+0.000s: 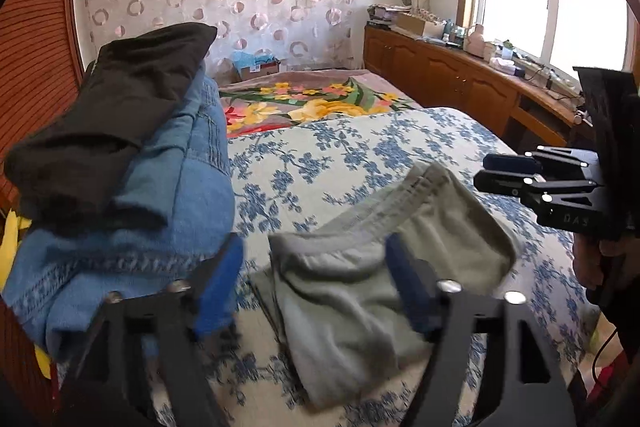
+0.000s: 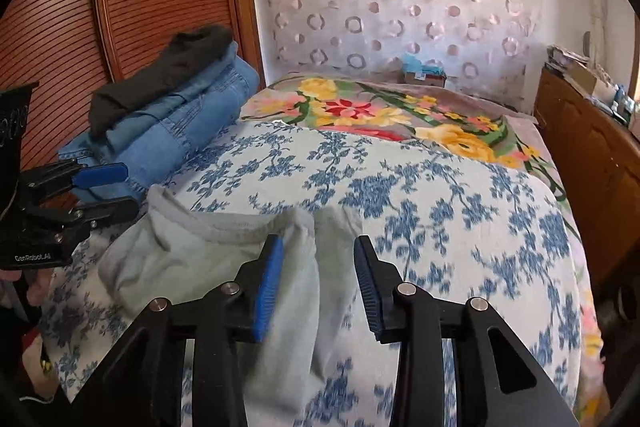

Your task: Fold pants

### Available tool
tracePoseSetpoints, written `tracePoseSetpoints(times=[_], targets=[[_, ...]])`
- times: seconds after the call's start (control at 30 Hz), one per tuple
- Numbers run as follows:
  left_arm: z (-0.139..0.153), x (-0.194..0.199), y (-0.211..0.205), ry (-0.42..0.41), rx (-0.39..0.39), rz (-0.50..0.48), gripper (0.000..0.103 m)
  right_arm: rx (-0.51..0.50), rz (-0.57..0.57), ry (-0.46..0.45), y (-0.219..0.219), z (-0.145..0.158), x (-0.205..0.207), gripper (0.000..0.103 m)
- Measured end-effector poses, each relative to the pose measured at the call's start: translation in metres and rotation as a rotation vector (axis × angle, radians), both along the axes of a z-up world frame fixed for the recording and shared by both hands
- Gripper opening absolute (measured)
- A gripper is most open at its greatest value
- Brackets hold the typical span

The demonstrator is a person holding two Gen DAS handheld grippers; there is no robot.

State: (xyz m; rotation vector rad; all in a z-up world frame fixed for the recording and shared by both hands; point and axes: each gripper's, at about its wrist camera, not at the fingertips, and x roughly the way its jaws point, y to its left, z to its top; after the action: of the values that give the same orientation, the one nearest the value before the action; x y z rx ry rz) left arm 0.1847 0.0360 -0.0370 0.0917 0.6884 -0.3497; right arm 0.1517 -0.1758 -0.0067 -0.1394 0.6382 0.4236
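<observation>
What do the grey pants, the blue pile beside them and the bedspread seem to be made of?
Grey pants: soft matte knit, probably cotton jersey; it slumps in loose folds and has a ribbed waistband.
Blue pile: looks like denim, with faded weave and visible stitched seams.
Bedspread: printed cloth with blue flowers, matte; the fibre is unclear.

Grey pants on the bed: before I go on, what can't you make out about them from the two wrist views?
- Grey pants, left wrist view: near edge hidden behind the left gripper.
- Right wrist view: lower part hidden by the right gripper and the frame's bottom edge.
- Number of folded layers: creases blurred in both views.
</observation>
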Motion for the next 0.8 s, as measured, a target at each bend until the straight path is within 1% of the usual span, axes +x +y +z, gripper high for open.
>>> tracePoseSetpoints(times=[0.17, 0.3, 0.43, 0.5, 0.57, 0.67, 0.7, 0.73, 0.8], targets=[[-0.010, -0.017, 0.002, 0.022, 0.005, 0.001, 0.078, -0.020, 0.003, 0.012, -0.008, -0.008, -0.032, 0.041], [-0.022, -0.030, 0.008, 0.056, 0.000, 0.007, 0.078, -0.022, 0.017, 0.025, -0.015, -0.011, -0.056, 0.041], [-0.038, -0.039, 0.014, 0.098, -0.001, 0.010, 0.077, -0.043, 0.041, 0.054, -0.017, -0.018, -0.067, 0.041], [-0.045, -0.040, 0.014, 0.124, -0.003, -0.002, 0.073, -0.067, 0.054, 0.066, -0.014, -0.024, -0.068, 0.041], [-0.050, -0.041, 0.013, 0.140, 0.001, -0.010, 0.066, -0.091, 0.056, 0.074, -0.010, -0.027, -0.065, 0.041], [-0.054, -0.039, 0.010, 0.156, 0.010, -0.022, 0.057, -0.108, 0.057, 0.082, -0.006, -0.028, -0.058, 0.041], [-0.054, -0.038, 0.008, 0.159, 0.014, -0.029, 0.055, -0.104, 0.059, 0.092, -0.006, -0.028, -0.056, 0.041], [-0.055, -0.037, 0.007, 0.162, 0.016, -0.034, 0.049, -0.096, 0.061, 0.090, -0.007, -0.027, -0.055, 0.041], [-0.057, -0.035, 0.004, 0.170, 0.027, -0.041, 0.045, -0.097, 0.067, 0.078, -0.005, -0.024, -0.055, 0.040]])
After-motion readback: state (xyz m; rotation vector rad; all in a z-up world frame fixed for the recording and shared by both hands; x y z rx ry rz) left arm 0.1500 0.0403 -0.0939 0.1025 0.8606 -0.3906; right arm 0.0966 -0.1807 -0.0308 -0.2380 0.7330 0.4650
